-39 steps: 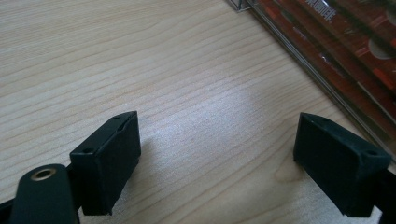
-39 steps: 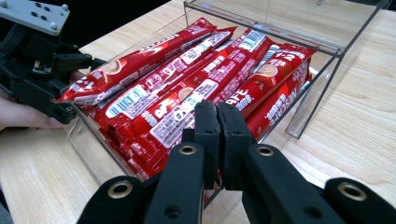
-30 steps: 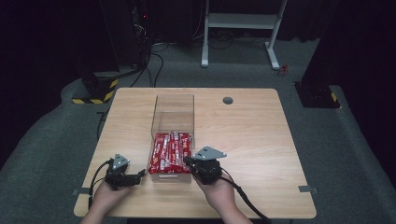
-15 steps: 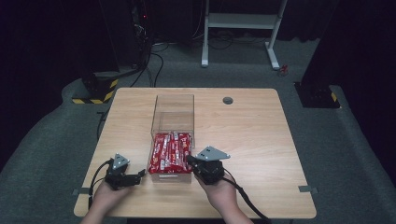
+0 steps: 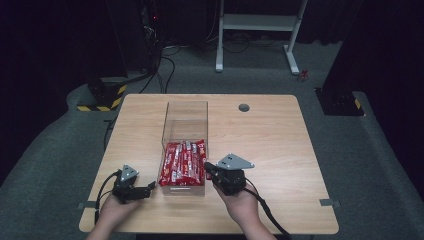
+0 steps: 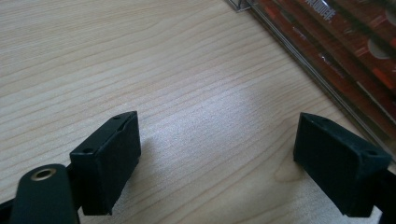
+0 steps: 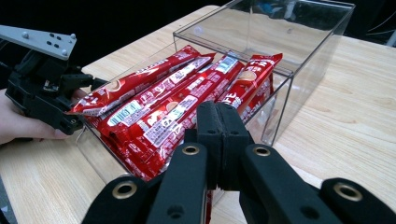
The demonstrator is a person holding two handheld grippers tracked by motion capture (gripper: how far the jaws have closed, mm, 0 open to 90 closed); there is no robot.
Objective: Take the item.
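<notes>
The red packets (image 5: 184, 161) lie stacked lengthwise in the near half of a clear box (image 5: 184, 112) that stands on the tabletop (image 5: 280, 145), their ends propped against one another; the far half of the box is bare. In the right gripper view the packets (image 7: 163, 112) sit just beyond the right gripper (image 7: 219, 126), whose jaws are pressed together with nothing between them, poised at the box's near right corner. It looks like the step in hand is an approach to the pile, with no packet grasped yet. The next move probably calls for parting the jaws, clearing the box's wall and coming down over a top packet, since the clear wall stands between the gripper and the pile. The left gripper (image 5: 134, 186) rests on the tabletop just left of the box, jaws wide apart and holding nothing; its own view shows bare wood between them and the box's edge (image 6: 327, 88) close to one jaw. Further off, a round grommet (image 5: 243, 107) sits near the tabletop's far edge, well apart from the work. Beyond the tabletop are a white frame (image 5: 260, 30) and cables (image 5: 165, 65) on the floor.
</notes>
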